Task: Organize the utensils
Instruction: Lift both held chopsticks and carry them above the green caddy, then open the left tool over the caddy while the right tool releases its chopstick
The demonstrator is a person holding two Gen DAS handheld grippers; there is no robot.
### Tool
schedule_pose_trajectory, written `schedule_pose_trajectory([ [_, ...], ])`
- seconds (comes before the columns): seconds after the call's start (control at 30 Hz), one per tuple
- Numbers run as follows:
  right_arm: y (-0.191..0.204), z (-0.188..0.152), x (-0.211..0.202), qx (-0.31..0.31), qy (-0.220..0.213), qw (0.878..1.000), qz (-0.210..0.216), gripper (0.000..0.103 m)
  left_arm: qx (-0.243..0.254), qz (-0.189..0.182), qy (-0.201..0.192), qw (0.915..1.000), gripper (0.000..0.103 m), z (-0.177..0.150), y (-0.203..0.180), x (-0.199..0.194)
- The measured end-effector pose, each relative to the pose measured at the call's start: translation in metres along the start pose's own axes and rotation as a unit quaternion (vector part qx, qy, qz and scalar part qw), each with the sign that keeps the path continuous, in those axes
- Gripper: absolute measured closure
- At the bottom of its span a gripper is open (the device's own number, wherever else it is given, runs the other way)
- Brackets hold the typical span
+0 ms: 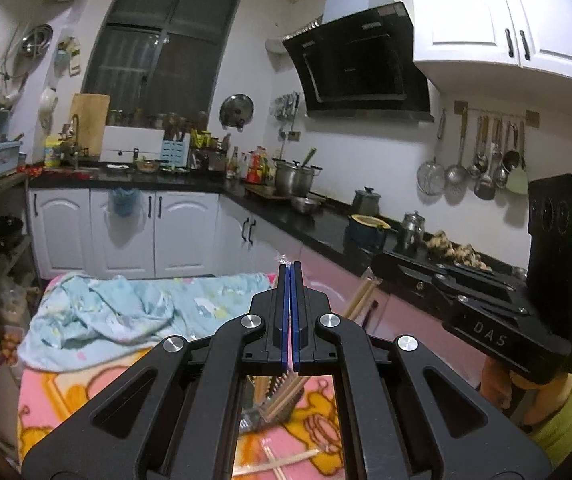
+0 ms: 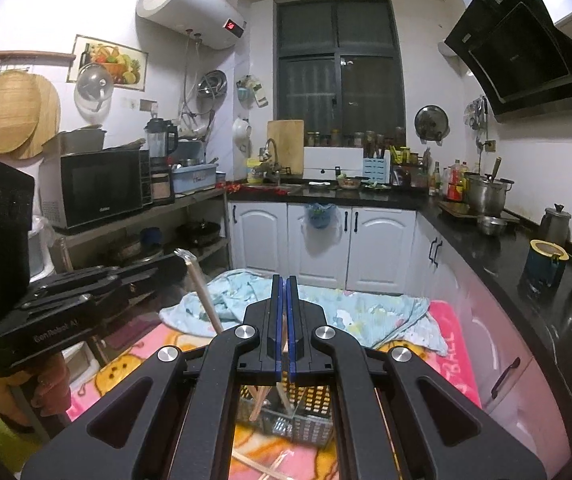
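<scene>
Both our left gripper [image 1: 290, 270] and right gripper [image 2: 284, 280] pinch wrapped chopsticks [image 2: 205, 300]; the mesh holder [image 2: 306, 412] sits at six o'clock below.

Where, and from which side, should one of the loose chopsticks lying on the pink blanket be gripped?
Probably near its middle, from straight above, fingers set across its length: the chopstick is thin and long and lies flat on the soft blanket, beside the holder, so no side gives room underneath.

Both my wrist cameras look slightly downward across the blanket [image 1: 65, 392] toward the window [image 2: 336, 68] at twelve o'clock.
</scene>
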State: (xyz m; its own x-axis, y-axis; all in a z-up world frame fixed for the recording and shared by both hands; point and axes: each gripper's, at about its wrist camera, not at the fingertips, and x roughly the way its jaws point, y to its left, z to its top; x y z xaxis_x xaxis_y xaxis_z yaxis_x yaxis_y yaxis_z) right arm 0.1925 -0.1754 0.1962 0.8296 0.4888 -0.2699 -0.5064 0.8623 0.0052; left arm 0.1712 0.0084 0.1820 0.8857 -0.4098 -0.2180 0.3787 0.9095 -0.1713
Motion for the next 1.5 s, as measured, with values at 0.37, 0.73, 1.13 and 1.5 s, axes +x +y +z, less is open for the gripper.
schedule_pose_trajectory([
  [0.37, -0.019, 0.005, 0.029, 0.009, 0.014, 1.0, -0.025, 0.101, 0.006, 0.034, -0.002, 0.9994, 0.103, 0.011, 0.015, 0.024],
  [0.73, -0.032, -0.007, 0.05, 0.012, 0.03, 0.998, -0.045, 0.101, -0.016, 0.057, 0.016, 0.9981, 0.103, -0.007, 0.042, 0.041],
  [1.13, -0.038, -0.028, 0.072, 0.015, 0.054, 0.997, -0.051, 0.101, -0.037, 0.06, 0.04, 0.9967, 0.103, -0.037, 0.059, 0.058],
  [1.5, -0.046, -0.049, 0.084, 0.03, 0.076, 0.995, -0.055, 0.078, -0.05, 0.069, 0.068, 0.994, 0.094, -0.061, 0.067, 0.066],
])
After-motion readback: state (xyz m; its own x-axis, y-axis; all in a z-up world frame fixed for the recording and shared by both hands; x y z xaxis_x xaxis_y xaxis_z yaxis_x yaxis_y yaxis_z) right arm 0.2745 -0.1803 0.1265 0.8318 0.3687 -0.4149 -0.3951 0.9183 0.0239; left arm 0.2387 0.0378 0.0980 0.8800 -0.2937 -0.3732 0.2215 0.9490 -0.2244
